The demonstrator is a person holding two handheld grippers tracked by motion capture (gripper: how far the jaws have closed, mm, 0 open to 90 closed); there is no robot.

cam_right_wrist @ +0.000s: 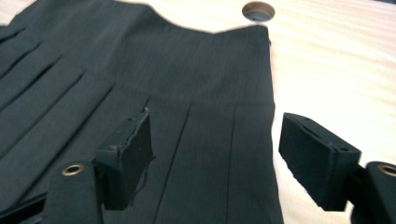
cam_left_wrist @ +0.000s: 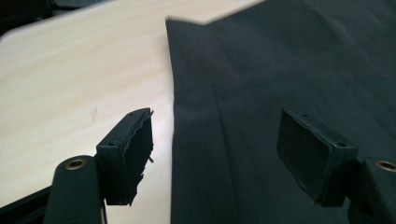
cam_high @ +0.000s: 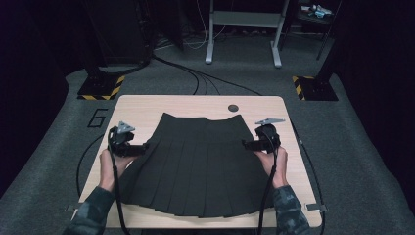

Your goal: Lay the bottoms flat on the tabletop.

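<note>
A black pleated skirt [cam_high: 195, 161] lies flat on the light wooden table [cam_high: 142, 105], waistband at the far side and hem toward the person. My left gripper [cam_high: 142, 147] hovers at the skirt's left edge, just below the waistband. In the left gripper view the left gripper [cam_left_wrist: 215, 154] is open, and that edge of the skirt [cam_left_wrist: 280, 70] runs below the gap between its jaws. My right gripper [cam_high: 247, 143] sits at the right edge. The right gripper [cam_right_wrist: 217, 154] is also open above the skirt [cam_right_wrist: 163, 70], and its pads touch no cloth.
A round cable hole [cam_high: 233, 107] lies in the tabletop just beyond the waistband, also seen as the hole [cam_right_wrist: 258, 10] in the right gripper view. Bare wood borders both sides of the skirt. Stands with striped bases [cam_high: 100, 88] and floor cables lie beyond the table.
</note>
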